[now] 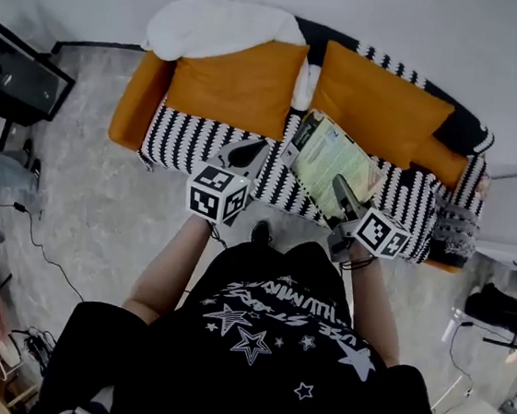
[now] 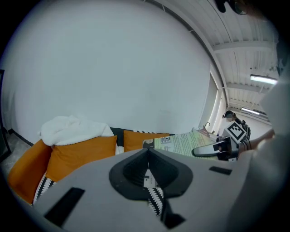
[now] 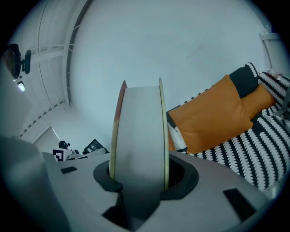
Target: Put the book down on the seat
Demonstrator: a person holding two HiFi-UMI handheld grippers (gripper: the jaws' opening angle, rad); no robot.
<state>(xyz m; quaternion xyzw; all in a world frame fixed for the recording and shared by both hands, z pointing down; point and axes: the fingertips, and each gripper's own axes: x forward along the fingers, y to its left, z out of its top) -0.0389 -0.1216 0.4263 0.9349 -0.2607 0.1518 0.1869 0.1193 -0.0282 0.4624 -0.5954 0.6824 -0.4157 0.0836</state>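
book (image 1: 332,154) held over the sofa seat (image 1: 187,138)
our right gripper (image 1: 340,189) grasps it above the seat's front edge; our left gripper (image 1: 245,152) is clenched, empty.

White block letters are printed across the chest of the black cotton T-shirt (image 1: 271,342). Seen upside down in the head view, the upper line can be read only in part, as "ILLUMIN", and the line beneath it is too warped to be read. White star outlines are printed around the lettering. Blocks of fine print are carried on the cover of the pale green flat book (image 1: 331,163), too small to be read in any view. Black-and-white square code markers are borne on the white cubes of the left gripper (image 1: 246,151) and the right gripper (image 1: 341,188); no figures can be read on them.
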